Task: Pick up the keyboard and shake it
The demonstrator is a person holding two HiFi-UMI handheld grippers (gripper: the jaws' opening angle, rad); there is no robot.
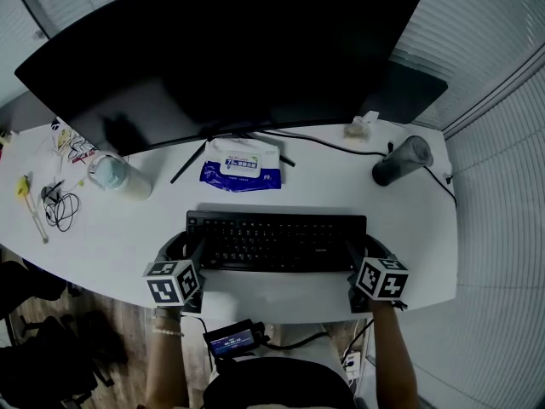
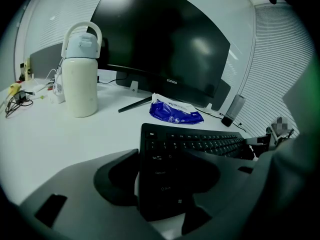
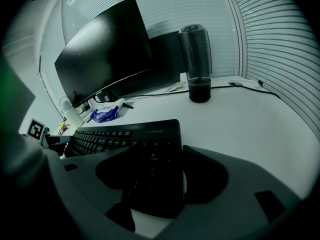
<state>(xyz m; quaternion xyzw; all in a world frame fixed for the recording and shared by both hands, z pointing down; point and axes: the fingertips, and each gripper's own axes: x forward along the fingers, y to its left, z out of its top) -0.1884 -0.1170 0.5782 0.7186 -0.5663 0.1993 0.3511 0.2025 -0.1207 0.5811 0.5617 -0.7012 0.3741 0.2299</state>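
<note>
A black keyboard (image 1: 277, 239) lies flat on the white desk (image 1: 409, 228), in front of the monitor. My left gripper (image 1: 186, 247) straddles its left end: in the left gripper view (image 2: 162, 169) one jaw stands just outside the keyboard's (image 2: 200, 144) left edge with a thin gap, while the other hangs over the keys. My right gripper (image 1: 368, 250) straddles the right end the same way (image 3: 162, 171), one jaw beside the keyboard's (image 3: 125, 134) edge and one above the number keys. Both stand open, and neither presses on the keyboard.
A wide curved monitor (image 1: 221, 49) stands at the back. A blue wipes pack (image 1: 241, 167) lies behind the keyboard. A white bottle (image 1: 115, 177) and cables (image 1: 60, 207) are at the left, a dark tumbler (image 1: 402, 160) at the right. The desk's front edge is close below the grippers.
</note>
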